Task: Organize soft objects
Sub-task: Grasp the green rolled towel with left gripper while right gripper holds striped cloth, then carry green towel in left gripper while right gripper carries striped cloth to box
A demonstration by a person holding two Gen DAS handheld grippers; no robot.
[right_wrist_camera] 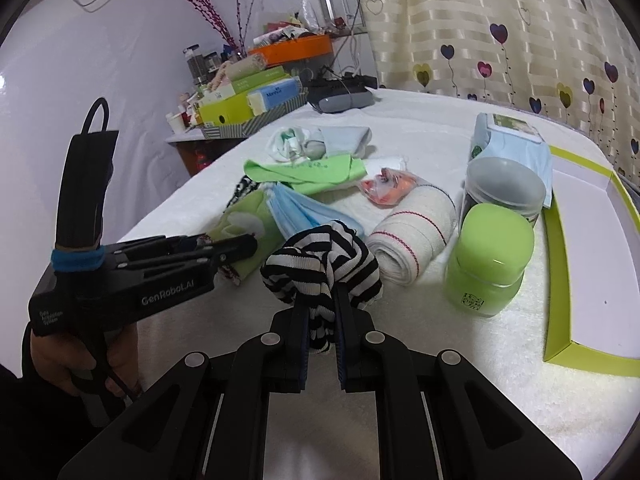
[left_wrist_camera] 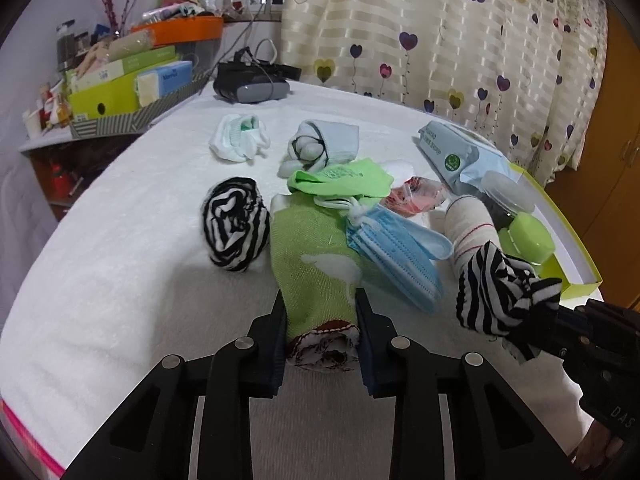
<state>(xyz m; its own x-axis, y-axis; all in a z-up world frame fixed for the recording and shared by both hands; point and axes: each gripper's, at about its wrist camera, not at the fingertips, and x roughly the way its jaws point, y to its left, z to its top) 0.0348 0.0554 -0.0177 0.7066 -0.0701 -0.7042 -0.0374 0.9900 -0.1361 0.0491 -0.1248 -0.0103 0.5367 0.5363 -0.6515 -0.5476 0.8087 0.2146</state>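
Holding a striped sock (right_wrist_camera: 320, 264) bunched in our right gripper (right_wrist_camera: 322, 320), lifted off the bed (left_wrist_camera: 120, 240) near the tray (right_wrist_camera: 560, 280). Left gripper (left_wrist_camera: 320, 312) is clamped on the green sock (left_wrist_camera: 312, 256), which lies flat. Blue masks (left_wrist_camera: 396, 252) overlap its far end; a second striped roll (left_wrist_camera: 234, 224) sits just beside it. Green jar (right_wrist_camera: 488, 256) and bandage roll (right_wrist_camera: 408, 236) crowd the tray side.

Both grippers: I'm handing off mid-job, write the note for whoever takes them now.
Left gripper: shut on green sock, lying on the towel.
Right gripper: shut on striped sock, lifted.
Done: striped roll, white roll and grey roll sit bundled.
Left: masks, green cloth, bandage roll loose; tray holds no soft item.
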